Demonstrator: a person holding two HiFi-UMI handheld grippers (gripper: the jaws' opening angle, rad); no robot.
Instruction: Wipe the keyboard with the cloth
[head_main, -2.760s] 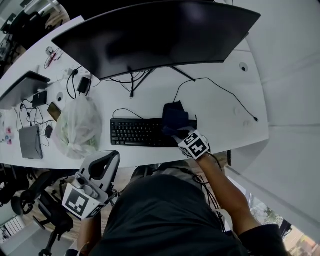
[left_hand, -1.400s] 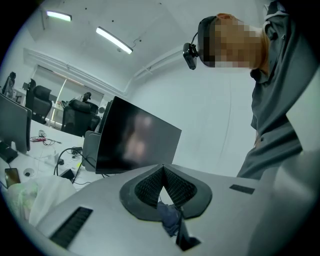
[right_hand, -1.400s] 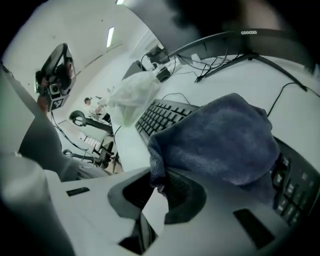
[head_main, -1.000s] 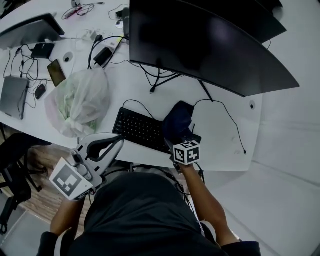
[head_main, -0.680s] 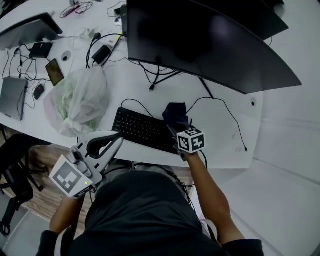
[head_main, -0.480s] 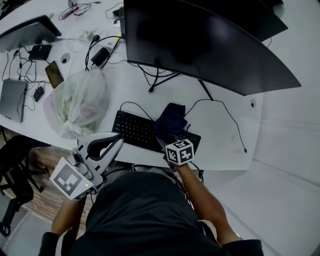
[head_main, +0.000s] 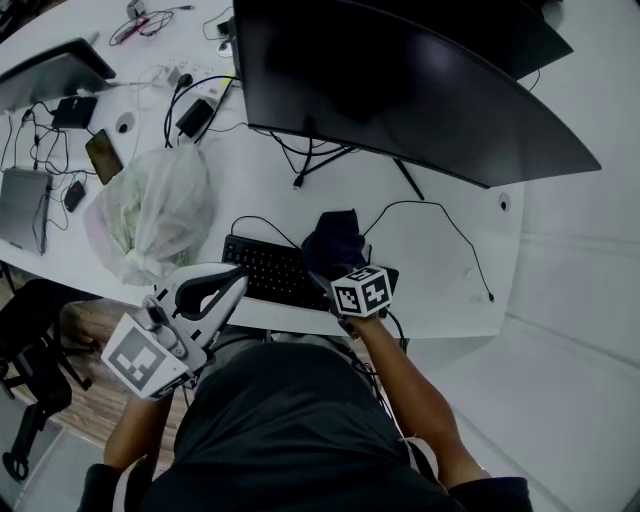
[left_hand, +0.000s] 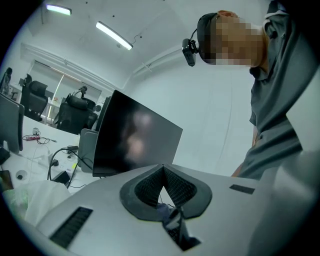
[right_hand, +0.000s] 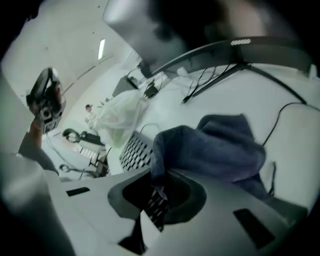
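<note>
A black keyboard (head_main: 262, 272) lies near the front edge of the white table (head_main: 440, 290). A dark blue cloth (head_main: 335, 238) is bunched over the keyboard's right half. My right gripper (head_main: 325, 268) points steeply down and is shut on the cloth's near edge. In the right gripper view the cloth (right_hand: 215, 145) rises out of the right gripper (right_hand: 160, 180), with the keyboard's keys (right_hand: 132, 150) to its left. My left gripper (head_main: 238, 273) hangs in front of the table edge, left of the keyboard, apart from it. The left gripper (left_hand: 162, 169) is shut and holds nothing.
A wide curved monitor (head_main: 420, 90) stands behind the keyboard, its stand and cables (head_main: 440, 215) trailing over the table. A stuffed clear plastic bag (head_main: 150, 215) sits just left of the keyboard. A phone (head_main: 100, 155), a laptop (head_main: 22, 205) and chargers lie further left.
My right gripper has slid the cloth a little to the left over the keyboard's right half. The left gripper has stayed where it was.
</note>
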